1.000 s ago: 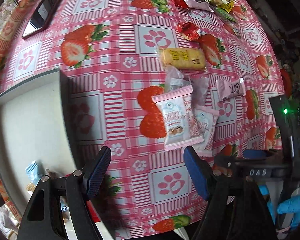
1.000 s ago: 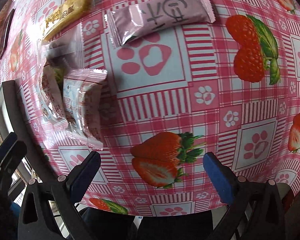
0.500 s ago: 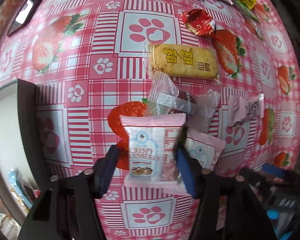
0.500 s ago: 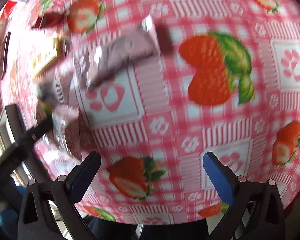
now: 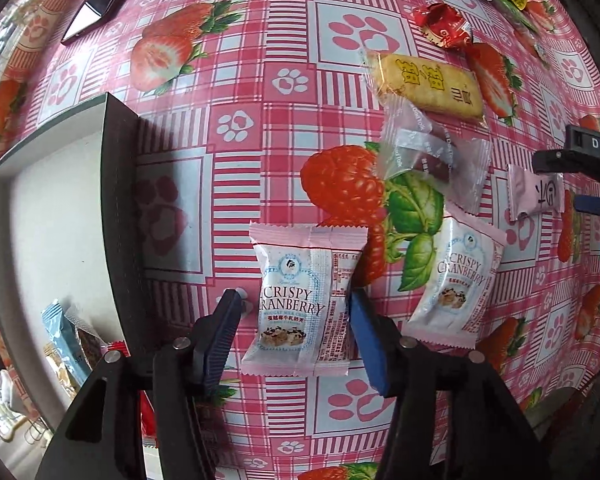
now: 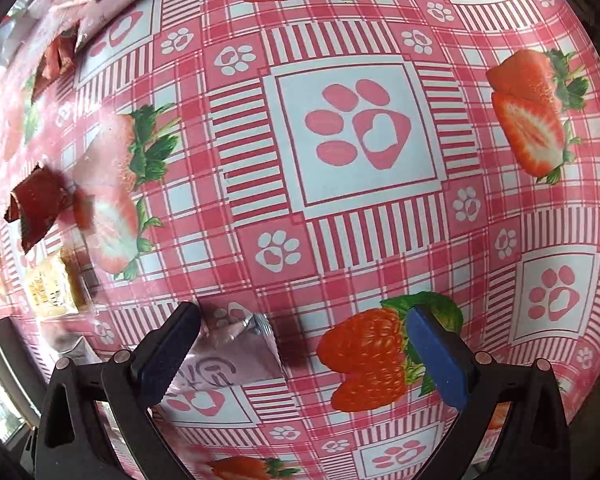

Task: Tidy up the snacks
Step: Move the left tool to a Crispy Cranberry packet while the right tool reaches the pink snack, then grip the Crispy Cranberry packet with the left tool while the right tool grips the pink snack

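Crispy Cranberry packet (image 5: 300,300) lies flat on the tablecloth (image 5: 260,128), right of the grey tray (image 5: 116,200), between the left gripper's (image 5: 296,340) jaws, which have just reopened, released. Right gripper (image 6: 300,356), slid rightward, gapes beside a pink wrapper (image 6: 228,364).

White-and-pink plastic snack packet (image 5: 300,300) in the left wrist view reads "CRISPY CRANBERRY"; small lines beneath too fine to read. Second matching white-and-pink packet (image 5: 458,284) to its right, tilted, same "CRISPY CRANBERRY". Black plastic gripper body (image 5: 592,148) at the right edge shows white letters "DAS", cut off. Yellow rectangular cracker packet (image 5: 430,84) carries red characters, unreadable. Clear crinkled wrapper (image 5: 420,148) print too small.
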`<state>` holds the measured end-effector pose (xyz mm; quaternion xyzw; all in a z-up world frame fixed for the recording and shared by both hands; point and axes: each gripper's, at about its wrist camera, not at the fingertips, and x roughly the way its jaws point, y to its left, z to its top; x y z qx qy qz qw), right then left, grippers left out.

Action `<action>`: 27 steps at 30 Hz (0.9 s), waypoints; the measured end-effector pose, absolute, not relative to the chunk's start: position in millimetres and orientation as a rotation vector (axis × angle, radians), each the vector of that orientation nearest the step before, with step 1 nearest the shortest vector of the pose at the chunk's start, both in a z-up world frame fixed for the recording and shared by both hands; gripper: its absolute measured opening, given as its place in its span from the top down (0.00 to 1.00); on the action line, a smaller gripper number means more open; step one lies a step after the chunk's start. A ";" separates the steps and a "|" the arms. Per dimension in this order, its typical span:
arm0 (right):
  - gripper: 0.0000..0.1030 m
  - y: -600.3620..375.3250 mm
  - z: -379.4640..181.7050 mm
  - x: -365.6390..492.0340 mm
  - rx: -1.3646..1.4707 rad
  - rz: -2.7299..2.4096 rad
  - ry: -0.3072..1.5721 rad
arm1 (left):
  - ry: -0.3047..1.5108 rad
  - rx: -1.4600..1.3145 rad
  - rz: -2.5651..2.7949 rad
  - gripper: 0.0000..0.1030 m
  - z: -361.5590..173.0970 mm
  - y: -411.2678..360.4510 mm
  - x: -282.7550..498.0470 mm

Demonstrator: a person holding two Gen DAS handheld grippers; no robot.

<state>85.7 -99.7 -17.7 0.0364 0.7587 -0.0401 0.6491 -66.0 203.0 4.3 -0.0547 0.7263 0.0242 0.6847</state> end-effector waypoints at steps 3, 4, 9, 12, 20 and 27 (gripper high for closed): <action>0.00 -104.4 -22.5 69.2 0.081 -0.070 1.748 | 1.635 -0.095 0.049 0.33 0.5 201.3 -65.6; 0.00 -106.2 -22.9 59.8 0.074 -0.056 1.760 | 1.636 -0.083 0.047 0.32 -0.3 200.7 -66.2; 0.00 -129.8 -19.1 38.6 0.083 -0.054 1.761 | 1.632 -0.044 0.035 0.28 -1.9 192.1 -67.0; 0.00 -153.8 -15.4 29.3 0.208 -0.071 1.757 | 1.628 -0.026 0.036 0.26 -2.5 187.5 -66.2; 0.00 -123.1 -24.1 18.1 0.135 -0.080 1.810 | 1.634 -0.031 0.035 0.22 -5.8 194.6 -54.2; 0.00 -104.7 -21.2 20.3 0.126 -0.084 1.812 | 1.623 -0.040 0.030 0.15 -13.1 200.4 -53.1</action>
